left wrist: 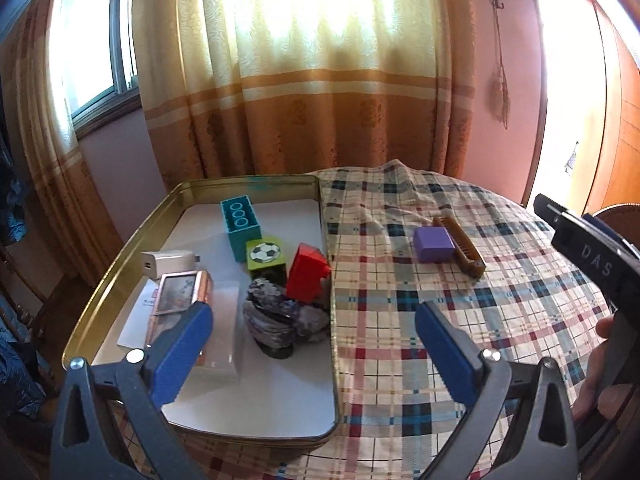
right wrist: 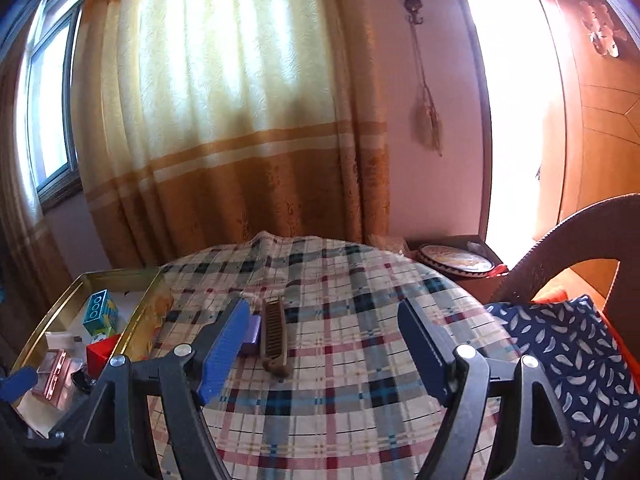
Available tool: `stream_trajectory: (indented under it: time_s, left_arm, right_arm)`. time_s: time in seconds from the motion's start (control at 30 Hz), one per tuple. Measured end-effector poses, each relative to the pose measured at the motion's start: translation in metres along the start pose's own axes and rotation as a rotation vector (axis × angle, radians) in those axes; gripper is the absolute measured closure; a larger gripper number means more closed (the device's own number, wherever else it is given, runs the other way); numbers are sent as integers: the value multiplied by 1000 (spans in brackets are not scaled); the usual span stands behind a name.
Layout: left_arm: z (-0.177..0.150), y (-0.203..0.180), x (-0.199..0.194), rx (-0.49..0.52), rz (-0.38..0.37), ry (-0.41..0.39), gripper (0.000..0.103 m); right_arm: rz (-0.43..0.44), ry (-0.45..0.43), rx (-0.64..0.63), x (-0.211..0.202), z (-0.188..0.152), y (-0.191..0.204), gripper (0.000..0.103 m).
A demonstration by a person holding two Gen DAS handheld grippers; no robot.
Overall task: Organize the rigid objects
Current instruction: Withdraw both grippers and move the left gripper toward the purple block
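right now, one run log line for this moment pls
left gripper open, empty, over tray | right gripper open, empty | purple block and comb on tablecloth, outside tray

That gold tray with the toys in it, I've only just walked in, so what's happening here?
A person holds a gripper in each hand, sorting small objects into the gold tray. It already holds a teal block, a soccer-ball cube, a red block and others. A purple block and a brown comb lie side by side on the plaid tablecloth. The left gripper and right gripper are both open and empty.
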State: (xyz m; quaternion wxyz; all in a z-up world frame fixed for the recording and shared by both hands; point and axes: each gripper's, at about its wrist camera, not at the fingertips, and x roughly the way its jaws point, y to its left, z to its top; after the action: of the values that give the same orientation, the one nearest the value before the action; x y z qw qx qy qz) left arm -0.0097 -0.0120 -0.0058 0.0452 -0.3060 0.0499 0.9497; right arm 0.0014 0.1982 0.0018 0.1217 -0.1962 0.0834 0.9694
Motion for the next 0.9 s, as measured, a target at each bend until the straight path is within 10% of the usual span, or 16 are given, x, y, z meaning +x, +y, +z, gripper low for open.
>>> stream_trajectory:
  time_s: [0.9]
  left_arm:
    - [15, -61, 26, 97, -103, 54, 1]
  right_arm:
    - [-144, -26, 66, -20, -2, -45, 25]
